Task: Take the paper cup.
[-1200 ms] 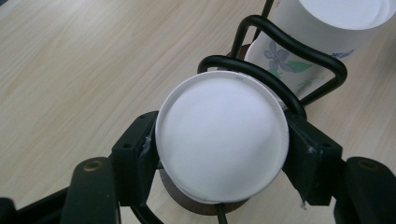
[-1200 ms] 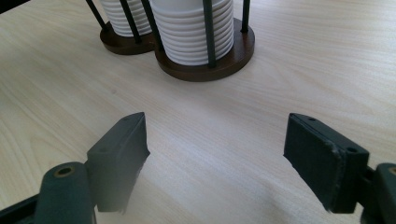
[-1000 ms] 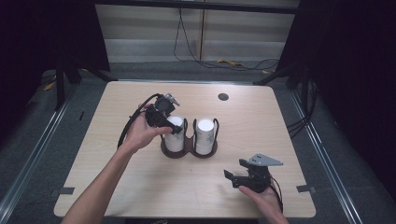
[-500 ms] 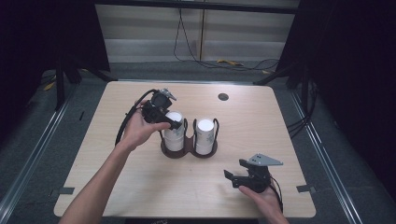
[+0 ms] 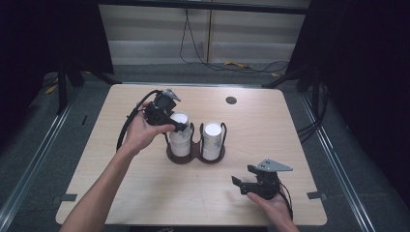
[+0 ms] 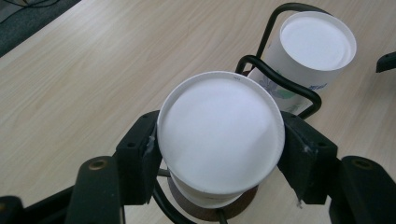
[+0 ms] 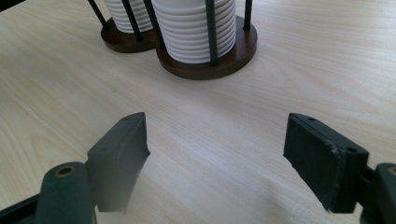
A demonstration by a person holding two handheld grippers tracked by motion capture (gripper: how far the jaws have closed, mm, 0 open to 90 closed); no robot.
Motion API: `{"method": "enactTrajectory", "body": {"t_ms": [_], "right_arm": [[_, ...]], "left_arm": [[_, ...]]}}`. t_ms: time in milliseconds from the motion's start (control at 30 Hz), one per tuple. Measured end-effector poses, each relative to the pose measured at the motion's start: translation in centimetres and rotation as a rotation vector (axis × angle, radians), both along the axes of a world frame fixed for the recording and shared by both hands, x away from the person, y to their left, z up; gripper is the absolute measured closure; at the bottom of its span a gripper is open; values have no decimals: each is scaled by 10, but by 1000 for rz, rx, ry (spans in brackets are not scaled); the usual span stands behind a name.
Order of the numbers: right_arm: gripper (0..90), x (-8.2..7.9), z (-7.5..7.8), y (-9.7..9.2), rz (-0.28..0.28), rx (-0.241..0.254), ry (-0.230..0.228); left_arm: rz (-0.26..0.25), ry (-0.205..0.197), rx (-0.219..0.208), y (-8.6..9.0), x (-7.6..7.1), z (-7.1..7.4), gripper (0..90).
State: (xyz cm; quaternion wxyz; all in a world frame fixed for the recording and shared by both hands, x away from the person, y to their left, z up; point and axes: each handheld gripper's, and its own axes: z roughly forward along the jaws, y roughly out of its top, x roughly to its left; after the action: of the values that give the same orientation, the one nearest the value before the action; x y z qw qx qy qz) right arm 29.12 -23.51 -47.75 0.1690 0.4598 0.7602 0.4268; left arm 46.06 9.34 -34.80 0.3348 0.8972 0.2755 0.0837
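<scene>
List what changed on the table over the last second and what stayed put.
The left gripper has just been closing its fingers on the top paper cup of the left stack and now clamps it; the hand shifted only slightly. The right gripper stayed in place near the front edge, fingers apart and empty. The cup holder, the right stack and the table are unchanged.

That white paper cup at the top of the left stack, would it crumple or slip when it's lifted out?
The top cup looks thin-walled, so it could well dent where the left gripper fingers press its sides. It is probably very light. Nested on the stack in the wire holder, it may drag the next cup up with it.
</scene>
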Motion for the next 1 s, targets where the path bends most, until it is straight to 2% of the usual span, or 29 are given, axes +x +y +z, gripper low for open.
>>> {"method": "enactTrajectory", "body": {"t_ms": [300, 433, 500, 700, 767, 1000], "right_arm": [[217, 0, 0, 0, 1, -2, 0], [216, 0, 0, 0, 1, -1, 2], [214, 0, 0, 0, -2, 2, 1], [214, 1, 0, 0, -1, 0, 0], [214, 0, 0, 0, 0, 0, 2], [209, 1, -1, 0, -5, 4, 5]], "left_arm": [[7, -8, -23, 3, -1, 3, 366], [20, -33, -30, 5, -3, 6, 368], [22, -34, -49, 5, -4, 7, 368], [29, -44, -66, 9, -5, 11, 367], [38, -53, -83, 11, -5, 13, 367], [42, -82, -103, 16, -8, 20, 367]]}}
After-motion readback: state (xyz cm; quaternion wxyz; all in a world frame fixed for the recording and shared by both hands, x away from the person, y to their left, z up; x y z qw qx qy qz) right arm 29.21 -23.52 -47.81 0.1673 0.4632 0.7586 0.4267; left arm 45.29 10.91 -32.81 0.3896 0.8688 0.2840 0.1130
